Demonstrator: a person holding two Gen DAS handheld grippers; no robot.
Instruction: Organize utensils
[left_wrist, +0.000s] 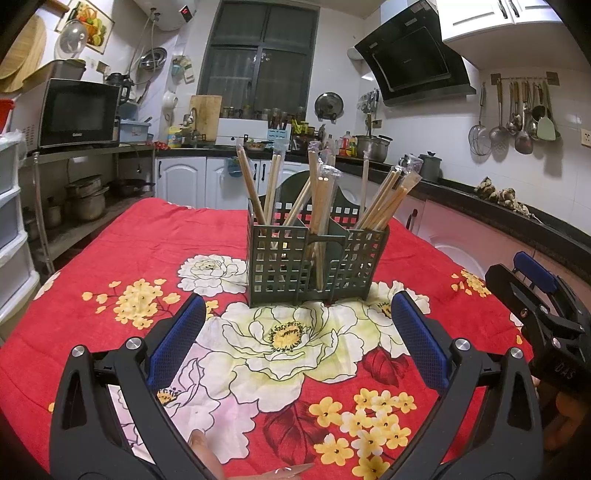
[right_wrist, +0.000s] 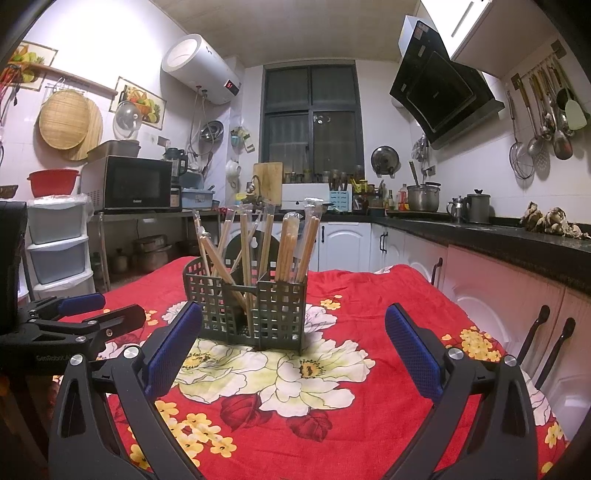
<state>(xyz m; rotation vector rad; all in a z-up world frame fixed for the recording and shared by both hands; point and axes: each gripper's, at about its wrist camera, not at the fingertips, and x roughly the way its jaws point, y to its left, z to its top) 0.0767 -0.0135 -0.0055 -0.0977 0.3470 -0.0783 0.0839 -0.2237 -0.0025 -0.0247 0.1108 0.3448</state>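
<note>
On the floral cloth, wooden chopsticks fill a gridded holder; both grippers' fingers spread.

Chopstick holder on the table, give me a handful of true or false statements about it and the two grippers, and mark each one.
1. The chopstick holder stands upright on the floral tablecloth. True.
2. The left gripper is clamped on a chopstick. False: its jaws are wide open and hold nothing.
3. The chopsticks stand in the holder's compartments, several in clear wrappers. True.
4. The holder lies tipped on its side. False: it stands upright.
5. The right gripper is open, short of the holder. True.
6. Loose chopsticks lie scattered on the cloth. False: none show there; those in view are in the holder.
</note>
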